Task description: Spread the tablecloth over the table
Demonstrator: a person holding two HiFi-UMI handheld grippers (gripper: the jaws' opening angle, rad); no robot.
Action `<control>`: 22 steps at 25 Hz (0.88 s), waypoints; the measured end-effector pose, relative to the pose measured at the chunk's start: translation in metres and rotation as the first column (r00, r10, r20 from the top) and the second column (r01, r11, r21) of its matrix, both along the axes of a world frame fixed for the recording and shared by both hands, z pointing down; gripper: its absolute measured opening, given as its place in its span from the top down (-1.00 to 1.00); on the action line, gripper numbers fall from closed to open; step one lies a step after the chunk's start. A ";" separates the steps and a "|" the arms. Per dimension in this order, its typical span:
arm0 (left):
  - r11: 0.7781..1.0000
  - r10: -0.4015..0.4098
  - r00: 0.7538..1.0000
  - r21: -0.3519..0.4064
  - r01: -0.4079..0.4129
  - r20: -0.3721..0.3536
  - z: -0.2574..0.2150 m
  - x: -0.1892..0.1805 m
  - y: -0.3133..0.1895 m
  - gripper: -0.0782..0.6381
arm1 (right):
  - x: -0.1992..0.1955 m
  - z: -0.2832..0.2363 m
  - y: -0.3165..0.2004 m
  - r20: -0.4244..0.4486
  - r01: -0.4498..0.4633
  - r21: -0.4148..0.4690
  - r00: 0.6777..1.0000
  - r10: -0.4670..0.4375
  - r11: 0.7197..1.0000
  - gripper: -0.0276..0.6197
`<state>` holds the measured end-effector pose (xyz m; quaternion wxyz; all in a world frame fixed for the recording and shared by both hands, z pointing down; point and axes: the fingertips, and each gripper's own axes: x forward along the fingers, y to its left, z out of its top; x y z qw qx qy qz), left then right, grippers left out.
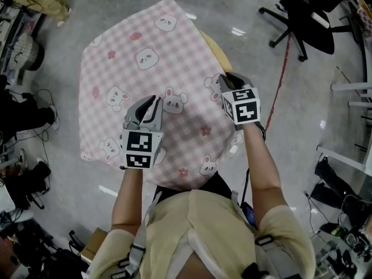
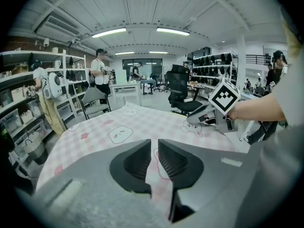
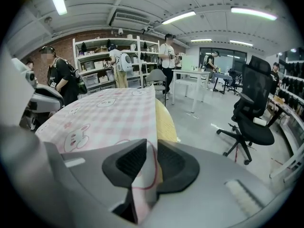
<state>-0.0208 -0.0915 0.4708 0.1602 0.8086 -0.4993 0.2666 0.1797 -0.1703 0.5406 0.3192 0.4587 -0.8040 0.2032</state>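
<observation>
Looking down on a pink checked tablecloth (image 1: 145, 63) draped over most of the round table (image 1: 217, 50), skewed toward the near and left sides, with a bare strip of rim showing at the far right. Biggest risk first: hauling the whole sheet further off centre, or clean off, with so much of it hanging over the near edge. Likely cause: tugging with both hands the same way instead of easing the right edge across that bare rim. Next, losing the hold. Right claw (image 3: 152, 148) closed on only a thin upright fold at the cloth's right edge, just beside the uncovered rim, so liable to slip free under a sharp jerk. Left claw (image 2: 154, 148) nearly together, seemingly pinching a small tuck near the middle of the cloth, though hard to judge how firm a bite; if loose, no anchor at all there. Then rucking: pulling from the right against a pinned middle, apt to raise a ridge between the two claws rather than flatten anything. Smallest: snagging fabric on a claw at release and lifting it again.
</observation>
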 end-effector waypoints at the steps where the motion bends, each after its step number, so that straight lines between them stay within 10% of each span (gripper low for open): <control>1: 1.000 0.001 1.000 0.000 -0.001 0.001 0.000 0.000 0.000 0.63 | 0.000 0.000 0.000 0.011 -0.003 -0.002 1.000 0.003 1.000 0.66; 22: 1.000 -0.009 1.000 -0.013 0.009 0.006 0.004 -0.003 0.004 0.63 | -0.001 0.004 0.001 0.142 0.060 -0.143 0.989 -0.040 0.988 0.63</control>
